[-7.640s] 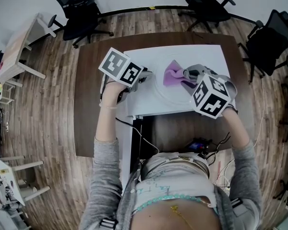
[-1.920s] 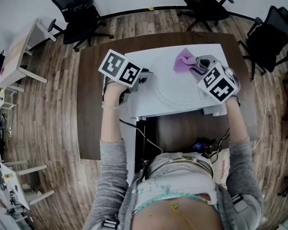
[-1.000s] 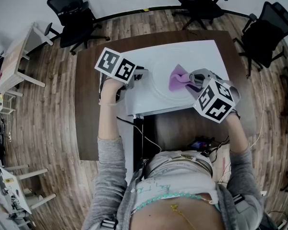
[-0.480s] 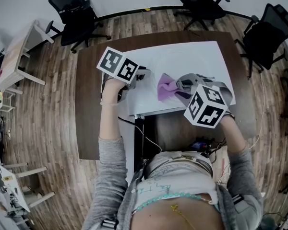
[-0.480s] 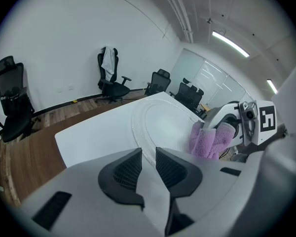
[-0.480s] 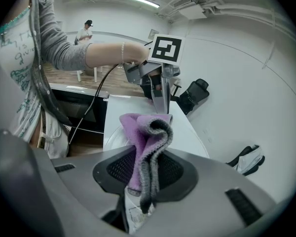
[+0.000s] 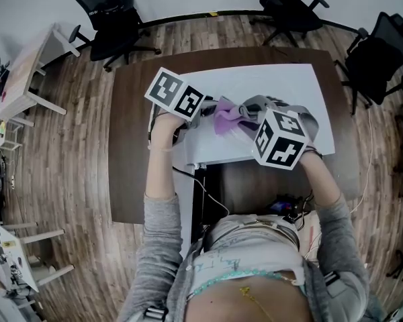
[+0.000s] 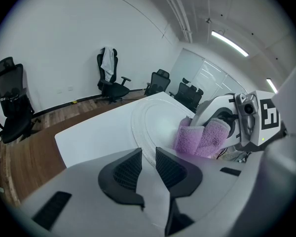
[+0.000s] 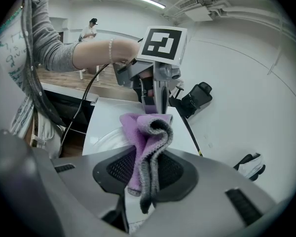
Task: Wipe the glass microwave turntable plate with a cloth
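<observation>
Item: round clear glass turntable plate (image 8: 160,115), lying flat and face up mid white table (image 8: 89,132); round, so no long axis. Your left claw (image 8: 149,152) grips its 9 o'clock rim; your right claw (image 9: 149,158) clamps the folded purple cloth (image 9: 148,127). Risk: the cloth bumps the left claw and the plate slips.

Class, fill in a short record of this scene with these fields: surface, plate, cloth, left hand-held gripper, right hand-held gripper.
Surface: white tabletop
Plate: clear glass turntable plate, lying flat on the tabletop
Cloth: purple cloth, bunched, over the plate
Left hand-held gripper: jaws closed on the plate's rim
Right hand-held gripper: jaws closed on the cloth, close to the left one
</observation>
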The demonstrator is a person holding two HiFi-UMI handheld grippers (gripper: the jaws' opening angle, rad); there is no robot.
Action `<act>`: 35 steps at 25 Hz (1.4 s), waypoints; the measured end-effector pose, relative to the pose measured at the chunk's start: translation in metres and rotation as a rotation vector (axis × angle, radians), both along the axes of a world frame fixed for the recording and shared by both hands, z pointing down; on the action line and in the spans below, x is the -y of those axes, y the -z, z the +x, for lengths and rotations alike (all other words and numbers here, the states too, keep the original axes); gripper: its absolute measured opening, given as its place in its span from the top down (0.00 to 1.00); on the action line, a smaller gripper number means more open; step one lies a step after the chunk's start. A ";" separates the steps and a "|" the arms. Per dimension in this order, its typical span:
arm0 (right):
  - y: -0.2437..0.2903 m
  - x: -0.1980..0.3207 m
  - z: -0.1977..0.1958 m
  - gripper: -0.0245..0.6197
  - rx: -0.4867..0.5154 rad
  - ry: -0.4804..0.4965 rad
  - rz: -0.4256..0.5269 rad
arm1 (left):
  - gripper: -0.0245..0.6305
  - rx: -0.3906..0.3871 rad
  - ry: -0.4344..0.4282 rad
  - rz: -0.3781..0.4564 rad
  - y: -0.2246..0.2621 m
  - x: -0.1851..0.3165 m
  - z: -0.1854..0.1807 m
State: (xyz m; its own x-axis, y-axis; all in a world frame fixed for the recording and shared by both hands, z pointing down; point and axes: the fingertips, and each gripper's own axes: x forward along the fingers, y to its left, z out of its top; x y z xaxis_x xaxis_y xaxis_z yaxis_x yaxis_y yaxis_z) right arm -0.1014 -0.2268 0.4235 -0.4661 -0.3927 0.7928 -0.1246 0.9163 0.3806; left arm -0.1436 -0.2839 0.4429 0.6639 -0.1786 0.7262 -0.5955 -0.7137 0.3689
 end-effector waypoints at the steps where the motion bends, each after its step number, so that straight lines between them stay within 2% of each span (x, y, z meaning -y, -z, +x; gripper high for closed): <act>1: 0.000 0.003 -0.001 0.79 0.001 -0.001 0.000 | 0.81 0.000 -0.001 0.000 0.000 0.000 0.000; 14: 0.004 0.047 -0.002 0.79 0.023 -0.053 0.006 | 0.81 0.000 -0.002 0.002 0.001 -0.001 -0.005; 19: 0.003 0.072 0.001 0.79 0.024 -0.100 0.059 | 0.81 0.001 -0.002 0.005 -0.001 -0.001 -0.006; 23: 0.004 0.087 0.004 0.79 0.071 -0.145 0.055 | 0.81 0.000 -0.001 0.005 0.000 -0.001 -0.006; 35: 0.004 0.111 0.060 0.79 0.072 -0.292 0.095 | 0.81 -0.002 0.005 0.004 -0.001 -0.001 -0.004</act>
